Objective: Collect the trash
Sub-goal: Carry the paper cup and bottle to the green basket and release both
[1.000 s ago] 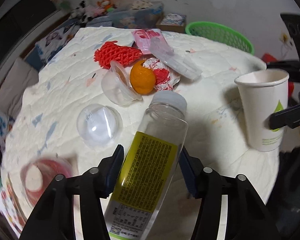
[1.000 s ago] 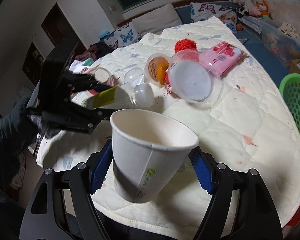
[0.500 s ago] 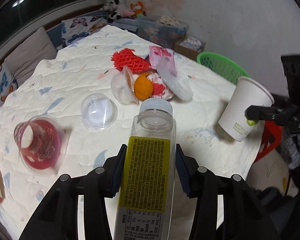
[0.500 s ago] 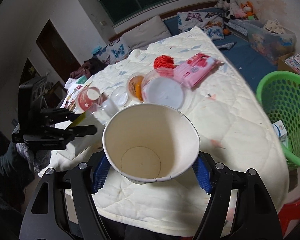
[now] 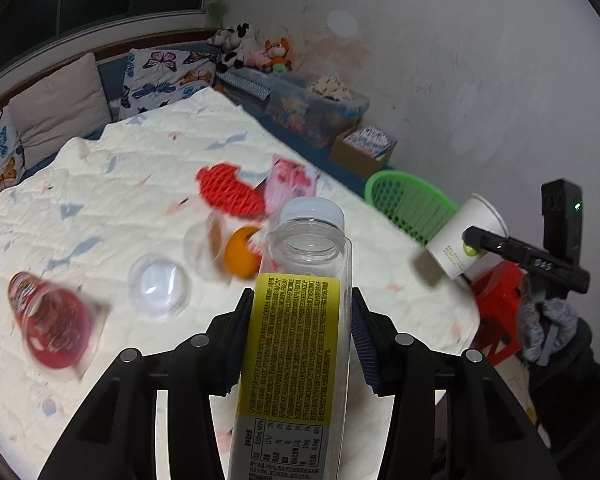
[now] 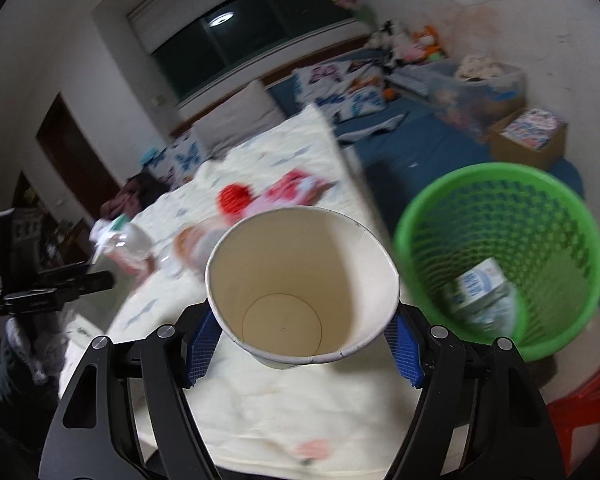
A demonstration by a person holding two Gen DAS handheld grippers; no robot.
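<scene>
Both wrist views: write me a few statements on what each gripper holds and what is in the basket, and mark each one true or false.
1. The left gripper grips a clear bottle with a yellow label. True.
2. The right gripper is empty. False: it is closed on a paper cup.
3. The paper cup holds liquid. False: its inside looks dry and empty.
4. The green basket already contains a small carton. True.
5. The bottle's cap is off. False: a white cap sits on it.
</scene>
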